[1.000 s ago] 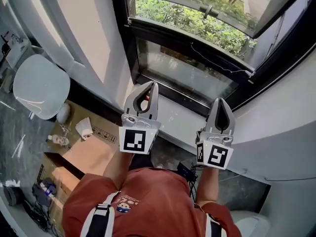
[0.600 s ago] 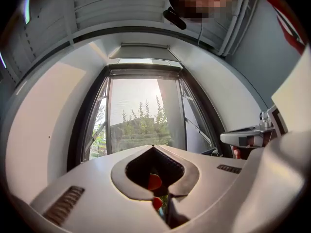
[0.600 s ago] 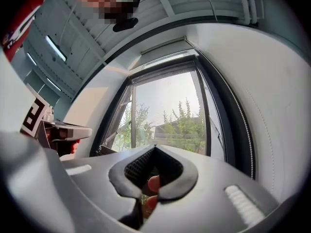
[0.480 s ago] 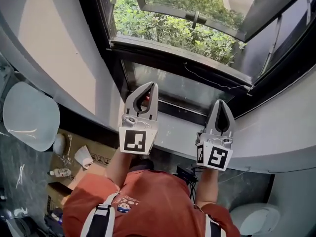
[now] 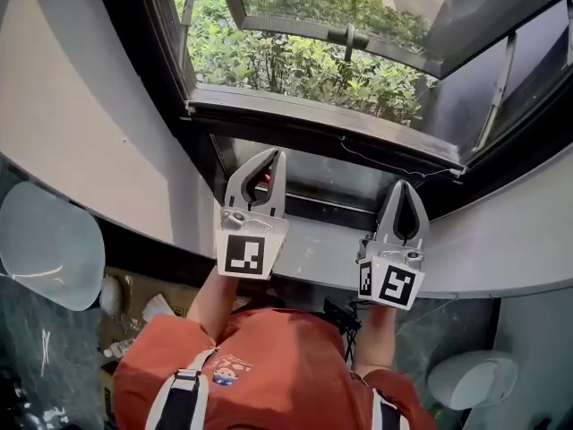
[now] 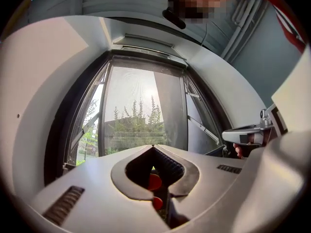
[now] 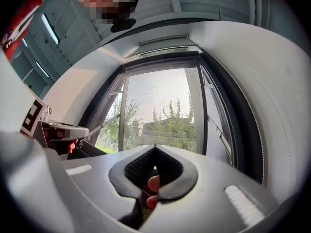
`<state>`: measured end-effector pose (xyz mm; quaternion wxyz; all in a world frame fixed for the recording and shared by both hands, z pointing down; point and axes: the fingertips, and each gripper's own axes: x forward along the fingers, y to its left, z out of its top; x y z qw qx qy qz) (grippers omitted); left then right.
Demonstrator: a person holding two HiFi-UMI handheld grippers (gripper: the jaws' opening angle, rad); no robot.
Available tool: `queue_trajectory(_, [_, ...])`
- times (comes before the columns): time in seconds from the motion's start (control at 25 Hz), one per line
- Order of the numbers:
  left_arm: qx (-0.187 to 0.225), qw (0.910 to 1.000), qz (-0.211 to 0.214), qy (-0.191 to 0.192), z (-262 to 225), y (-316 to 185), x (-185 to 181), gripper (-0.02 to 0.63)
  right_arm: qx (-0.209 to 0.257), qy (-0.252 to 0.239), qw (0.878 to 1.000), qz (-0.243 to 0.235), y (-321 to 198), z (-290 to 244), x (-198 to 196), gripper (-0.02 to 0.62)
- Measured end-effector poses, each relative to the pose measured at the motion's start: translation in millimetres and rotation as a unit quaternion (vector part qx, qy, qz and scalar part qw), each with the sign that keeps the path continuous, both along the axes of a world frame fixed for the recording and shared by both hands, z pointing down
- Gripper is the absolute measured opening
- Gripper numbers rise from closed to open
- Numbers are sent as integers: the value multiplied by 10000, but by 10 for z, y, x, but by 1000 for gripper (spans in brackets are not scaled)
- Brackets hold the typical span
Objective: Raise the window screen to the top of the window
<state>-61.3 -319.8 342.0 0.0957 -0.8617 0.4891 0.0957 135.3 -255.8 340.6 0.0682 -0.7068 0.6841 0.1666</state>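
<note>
The black-framed window [image 5: 192, 106] fills the upper head view. A dark horizontal bar [image 5: 313, 125] with a thin cord [image 5: 403, 163] hanging from it crosses its lower part and looks like the screen's bottom rail. In both gripper views the tall opening [image 6: 138, 110] [image 7: 160, 110] looks hazy, as through mesh. My left gripper [image 5: 273, 155] [image 6: 153, 147] is shut and empty, with its tip over the sill just short of the lower pane. My right gripper [image 5: 403, 184] [image 7: 155, 147] is also shut and empty, level with it to the right. Neither touches the bar.
A white sill [image 5: 313, 245] runs under both grippers. An outer sash [image 5: 358, 36] stands swung open over green shrubs [image 5: 295, 65]. A pale round seat [image 5: 45, 245] is at the left, a cardboard box [image 5: 134, 298] on the floor, and a white fixture [image 5: 470, 379] at the bottom right.
Both grippers have moved toward the window, from over the floor to over the sill. The view has tilted up, so the floor clutter has slid out. Both stayed shut.
</note>
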Motion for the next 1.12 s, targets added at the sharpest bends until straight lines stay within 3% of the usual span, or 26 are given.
queue_trajectory(0.72, [-27,9999,-85,-109,31,-303,328,6,4,-40,10000,11,-260,33,420,9])
queue_trajectory(1.12, [-82,9979,-178,-623,197,-443,350,6,-145,99,9998,-40,-376,125,465,9])
